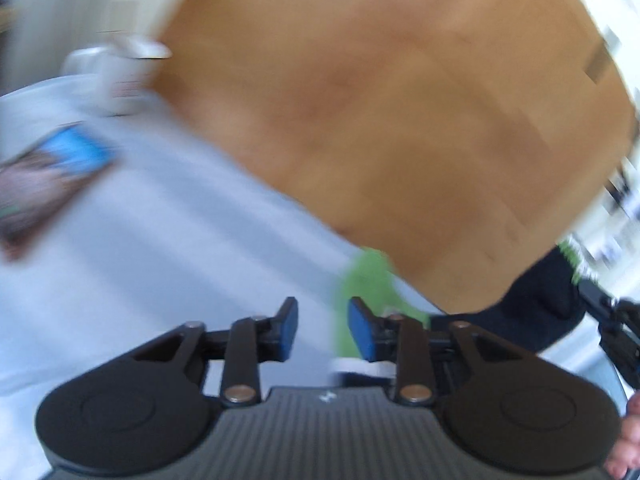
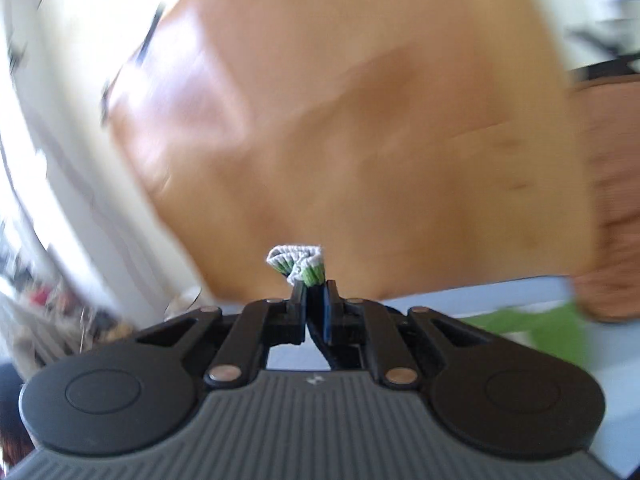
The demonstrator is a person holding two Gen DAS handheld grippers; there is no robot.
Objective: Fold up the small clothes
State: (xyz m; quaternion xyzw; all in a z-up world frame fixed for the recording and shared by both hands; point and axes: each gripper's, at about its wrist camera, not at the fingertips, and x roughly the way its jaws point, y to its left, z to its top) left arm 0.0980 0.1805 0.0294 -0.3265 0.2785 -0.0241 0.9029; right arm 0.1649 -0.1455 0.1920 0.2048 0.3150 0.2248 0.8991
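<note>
A pale blue garment (image 1: 160, 240) with a colourful print (image 1: 48, 176) and a green patch (image 1: 366, 280) lies spread on the wooden table (image 1: 400, 120). My left gripper (image 1: 323, 320) hovers over its edge, open, with nothing between the blue pads. A small dark garment (image 1: 536, 304) with a green-and-white striped cuff hangs at the right. My right gripper (image 2: 313, 286) is shut on that striped cuff (image 2: 298, 262), which sticks out above the fingertips while dark cloth trails below them. In the right wrist view the pale blue garment (image 2: 460, 300) shows low on the right. Both views are blurred.
A white cup-like object (image 1: 120, 76) stands at the table's far left edge. A person's fingers (image 1: 628, 440) show at the lower right. A second brown wooden surface (image 2: 612, 200) lies beyond the table's right edge. Bright room clutter lies off the table's left side.
</note>
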